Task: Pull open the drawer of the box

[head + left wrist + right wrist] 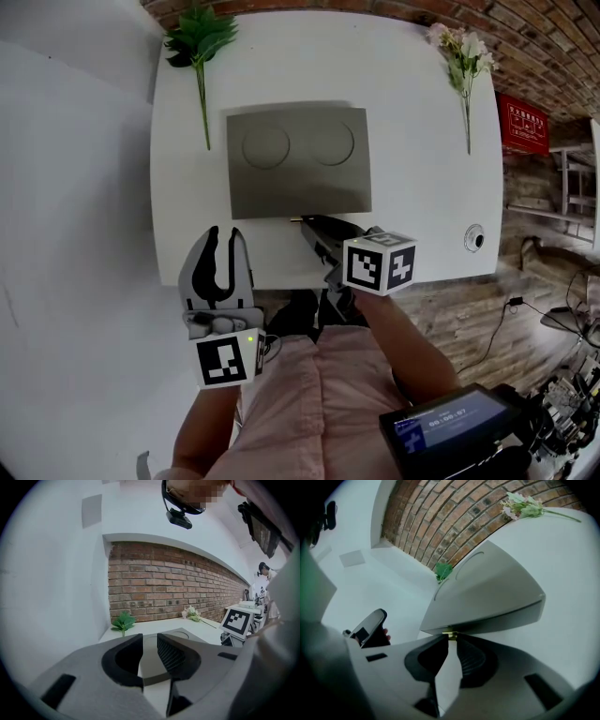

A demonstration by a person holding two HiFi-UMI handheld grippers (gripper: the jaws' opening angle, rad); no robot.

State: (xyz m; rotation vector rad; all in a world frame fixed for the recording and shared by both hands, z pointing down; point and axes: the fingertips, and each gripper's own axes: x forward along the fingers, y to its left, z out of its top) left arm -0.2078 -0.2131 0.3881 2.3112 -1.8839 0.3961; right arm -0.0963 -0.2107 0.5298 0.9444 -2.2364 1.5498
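A grey box point(298, 159) sits in the middle of a white table point(422, 187), its top marked with two shallow round dents. Its drawer point(501, 618) faces the person and lies flush with the box, not pulled out. A small brass knob point(449, 633) sticks out at the middle of the drawer front.

The right gripper point(309, 225) reaches in over the near table edge, pointing down at the box front. Its jaws have narrowed to a thin gap, and their tips pinch the knob from both sides.

The left gripper point(221, 246) hangs off the table's near left corner, apart from the box. Its jaws stand partly open with nothing between them.

A green leaf point(200, 42) lies at the far left of the table and pale flowers point(461, 52) at the far right
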